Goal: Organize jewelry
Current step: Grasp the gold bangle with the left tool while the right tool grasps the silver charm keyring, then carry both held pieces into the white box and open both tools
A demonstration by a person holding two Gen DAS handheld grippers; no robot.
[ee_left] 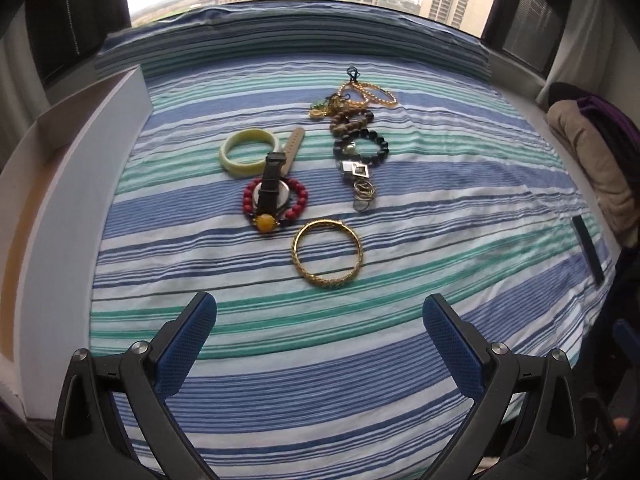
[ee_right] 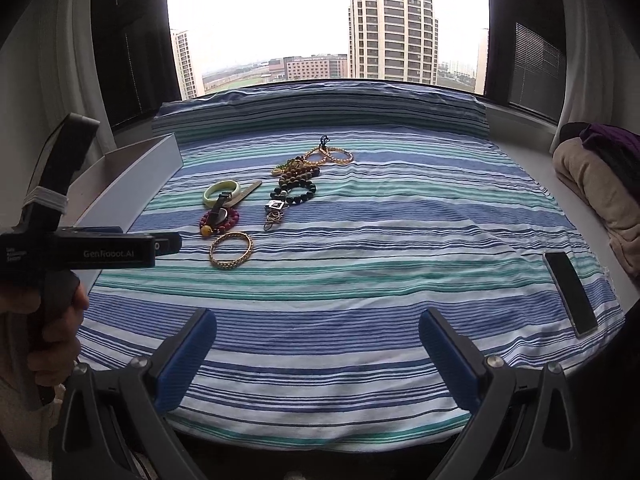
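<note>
The jewelry lies in a loose cluster on a blue, green and white striped cloth [ee_left: 400, 208], and the gold bangle [ee_left: 327, 254] is the piece closest to me, lying flat by itself. Just beyond the bangle, to its left, a red bead bracelet [ee_left: 275, 200] rings a black-strapped watch [ee_left: 271, 184], with an amber bead at its near edge. Farther past that sits a pale green jade bangle [ee_left: 248, 152], touching a tan watch strap. Beyond the gold bangle to the right lie thin rings and square pendants [ee_left: 358, 178], then a dark bead bracelet [ee_left: 362, 146], brown beads and gold bead loops. Well left of the bangle stands a white tray [ee_left: 80, 184]. Far right of it, a black phone [ee_right: 570, 294] lies on the cloth.

The left gripper [ee_left: 320, 312] hovers just short of the bangle, fingers spread wide, holding nothing. The right gripper [ee_right: 318, 326] hangs farther back, likewise spread and empty.
</note>
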